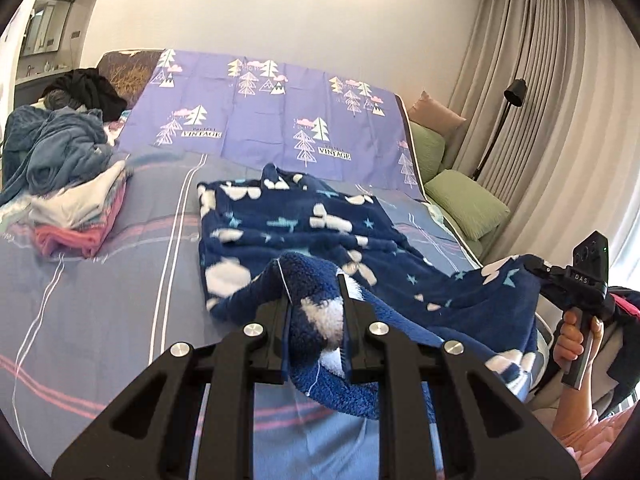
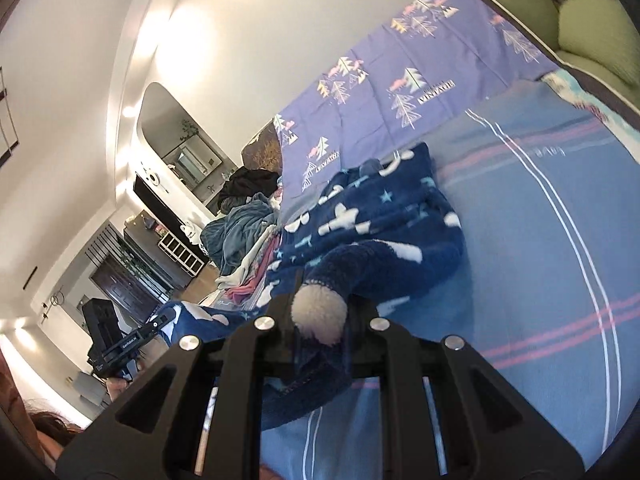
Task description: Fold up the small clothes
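Your left gripper (image 1: 316, 292) clamped on near corner of navy fleece garment (image 1: 288, 220), white cloud and star pattern. Your right gripper (image 2: 322, 300) clamped on other near corner. Garment lies on striped blue bedsheet (image 1: 100, 300), long axis running from you toward purple tree-print sheet (image 1: 260, 112); near edge lifted, stretched between both grippers. Folded clothes stack (image 1: 76, 216) at left.
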